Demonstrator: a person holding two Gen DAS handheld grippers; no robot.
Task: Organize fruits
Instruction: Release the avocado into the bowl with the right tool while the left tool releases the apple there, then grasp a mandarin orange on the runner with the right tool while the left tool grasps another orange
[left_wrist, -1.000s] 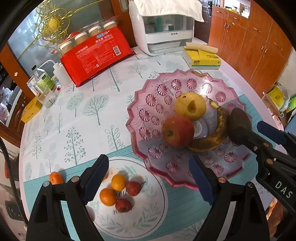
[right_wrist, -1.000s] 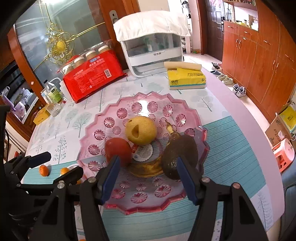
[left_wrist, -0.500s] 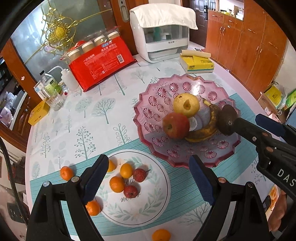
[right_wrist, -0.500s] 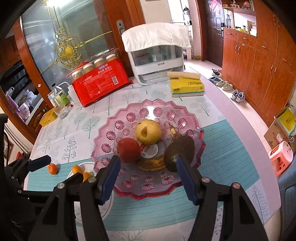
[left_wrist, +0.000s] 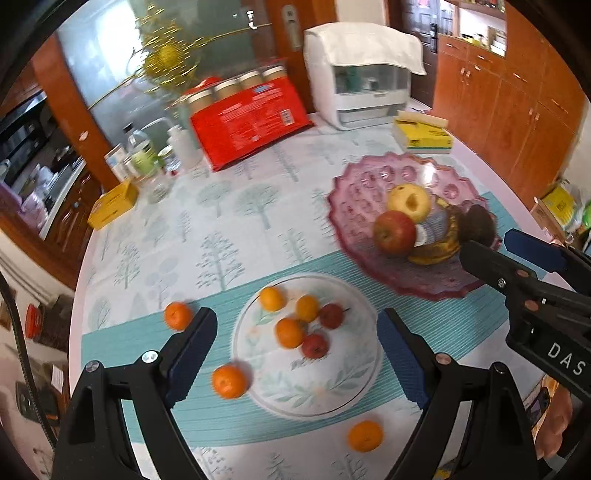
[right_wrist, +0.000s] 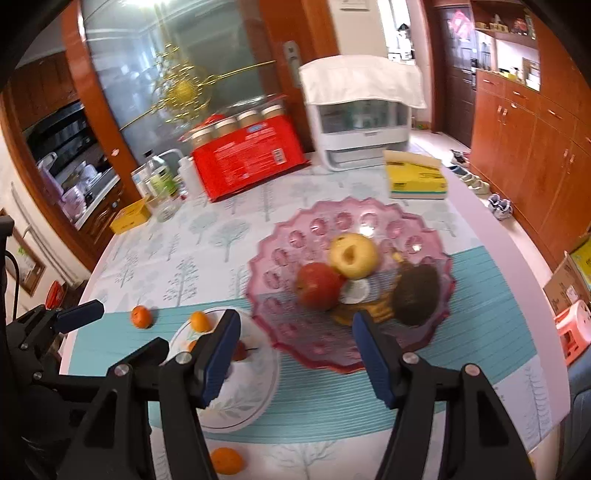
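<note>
A pink glass dish (left_wrist: 354, 206) (right_wrist: 295, 240) holds a red apple (left_wrist: 393, 230) (right_wrist: 317, 286), a yellow pear (left_wrist: 408, 201) (right_wrist: 352, 254), a browned banana (left_wrist: 436, 251) and a dark avocado (left_wrist: 480, 225) (right_wrist: 417, 291). In front of it a white plate (left_wrist: 332, 398) (right_wrist: 243, 398) carries tangerines and small red fruits. Three tangerines lie loose on the cloth, one at the left (left_wrist: 178, 315) (right_wrist: 141, 316). My left gripper (left_wrist: 295, 317) hangs open above the plate. Above the dish's near rim my right gripper (right_wrist: 295, 317) stands open, with nothing between its fingers.
At the back stand a red package (left_wrist: 251, 122) with jars, a white appliance (left_wrist: 362, 92), a yellow tissue box (left_wrist: 421, 136) and bottles (left_wrist: 144, 155). A small yellow box (left_wrist: 114, 203) lies at the left. The round table's edge curves close on the right.
Both grippers have drawn back and up from the pink dish, so the white plate and loose tangerines now show. The avocado stays in the dish, clear of the right fingers.
</note>
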